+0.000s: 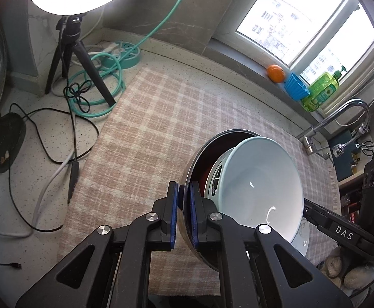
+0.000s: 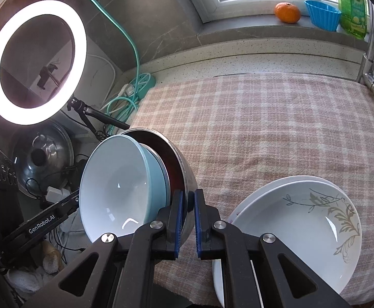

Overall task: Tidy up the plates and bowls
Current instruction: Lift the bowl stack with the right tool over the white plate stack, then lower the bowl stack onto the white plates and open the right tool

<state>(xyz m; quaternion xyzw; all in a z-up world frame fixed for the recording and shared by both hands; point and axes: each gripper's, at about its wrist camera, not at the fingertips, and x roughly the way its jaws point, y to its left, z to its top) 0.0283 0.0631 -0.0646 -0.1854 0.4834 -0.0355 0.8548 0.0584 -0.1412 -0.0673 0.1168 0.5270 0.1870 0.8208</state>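
A: What has the left gripper (image 1: 184, 210) got?

B: Its blue-padded fingers (image 1: 173, 218) are clamped on the rim of a steel bowl (image 1: 187, 220), one finger outside the wall and one inside. The right gripper (image 2: 188, 220) pinches the opposite rim of the same steel bowl (image 2: 184, 169) the same way.

A: Anything inside it?

B: A pale blue bowl (image 1: 261, 187) with a white interior is nested in it, over at least one more dish whose edge shows between them. In the right wrist view the pale blue bowl (image 2: 120, 184) faces left, so the stack is tilted on its side between the two grippers.

A: Where is that over the table?

B: Above the checked cloth (image 2: 264, 118) near its front edge. Just right of it, a stack of white plates (image 2: 302, 231) with a grey leaf pattern lies on the cloth.

A: And the far side?

B: A ring light (image 2: 35, 61) on a tripod stands at far left. An orange (image 2: 287, 12), a blue cup (image 2: 321, 15) and a green bottle (image 2: 352, 7) sit on the windowsill.
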